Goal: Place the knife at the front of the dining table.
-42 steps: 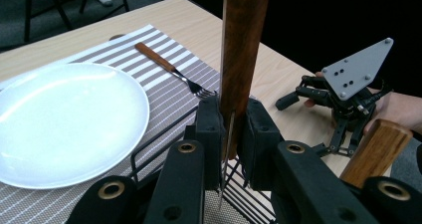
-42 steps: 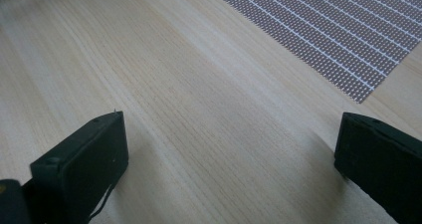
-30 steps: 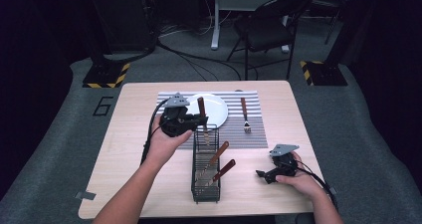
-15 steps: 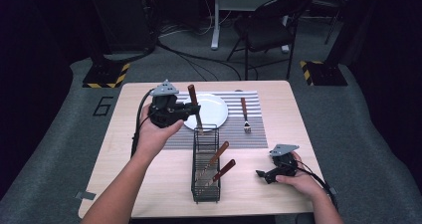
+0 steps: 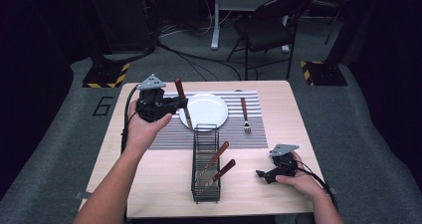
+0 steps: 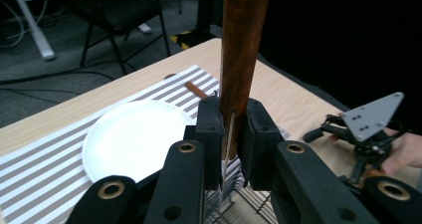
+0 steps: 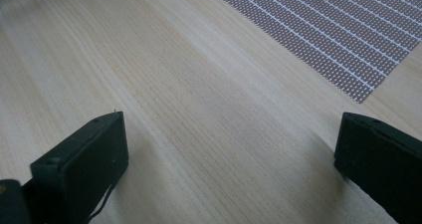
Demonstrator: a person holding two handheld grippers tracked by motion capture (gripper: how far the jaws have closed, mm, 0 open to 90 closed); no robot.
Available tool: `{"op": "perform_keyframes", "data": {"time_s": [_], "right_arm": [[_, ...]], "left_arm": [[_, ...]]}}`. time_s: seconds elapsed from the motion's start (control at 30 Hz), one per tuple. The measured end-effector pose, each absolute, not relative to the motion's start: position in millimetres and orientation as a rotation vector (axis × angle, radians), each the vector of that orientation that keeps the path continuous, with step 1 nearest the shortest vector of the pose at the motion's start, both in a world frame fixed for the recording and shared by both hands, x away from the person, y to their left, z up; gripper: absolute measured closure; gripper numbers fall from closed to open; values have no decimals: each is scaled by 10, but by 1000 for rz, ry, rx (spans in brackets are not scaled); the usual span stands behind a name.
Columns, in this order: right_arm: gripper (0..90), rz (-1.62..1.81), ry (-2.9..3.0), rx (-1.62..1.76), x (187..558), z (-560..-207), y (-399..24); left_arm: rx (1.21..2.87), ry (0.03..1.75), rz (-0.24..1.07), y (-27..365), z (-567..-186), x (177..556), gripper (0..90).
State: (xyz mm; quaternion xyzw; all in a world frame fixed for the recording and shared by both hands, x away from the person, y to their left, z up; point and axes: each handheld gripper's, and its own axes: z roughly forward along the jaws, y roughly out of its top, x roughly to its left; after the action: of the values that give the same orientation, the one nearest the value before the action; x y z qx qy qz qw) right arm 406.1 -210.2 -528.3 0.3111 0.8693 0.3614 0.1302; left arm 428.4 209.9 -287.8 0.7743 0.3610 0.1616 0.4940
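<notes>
Wood-handled knife (image 6: 242, 50) upright, pinched tight betw jaws of left hand-held gripper (image 6: 231, 134), white plate (image 6: 134, 137) just beyond it; high view adds wire basket (image 5: 206, 164) below. Right hand-held gripper (image 7: 229, 154) spread wide, empty, low over desk (image 7: 189, 99)

a large "6" is marked on the grey floor (image 5: 74, 115).

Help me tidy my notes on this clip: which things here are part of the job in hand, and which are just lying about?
In the job:
left gripper, shut on a wooden-handled knife
white plate on the striped placemat
fork beside the plate
wire caddy holding two more utensils

Lying about:
right gripper, open, resting on the table
chair
floor cables
</notes>
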Motion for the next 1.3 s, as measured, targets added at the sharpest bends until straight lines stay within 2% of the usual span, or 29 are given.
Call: {"op": "perform_keyframes", "data": {"time_s": [0.2,0.83,1.3], "right_arm": [[0,1050,2525,904,4061,-5283,-2102],[0,1050,2525,904,4061,-5283,-2101],[0,1049,2525,903,4061,-5283,-2102]], "left_arm": [[1879,955,440,2257,-3031,4409,802],[1821,1171,465,2689,-3612,4635,802],[1858,1268,452,2712,-3948,4766,802]]}}
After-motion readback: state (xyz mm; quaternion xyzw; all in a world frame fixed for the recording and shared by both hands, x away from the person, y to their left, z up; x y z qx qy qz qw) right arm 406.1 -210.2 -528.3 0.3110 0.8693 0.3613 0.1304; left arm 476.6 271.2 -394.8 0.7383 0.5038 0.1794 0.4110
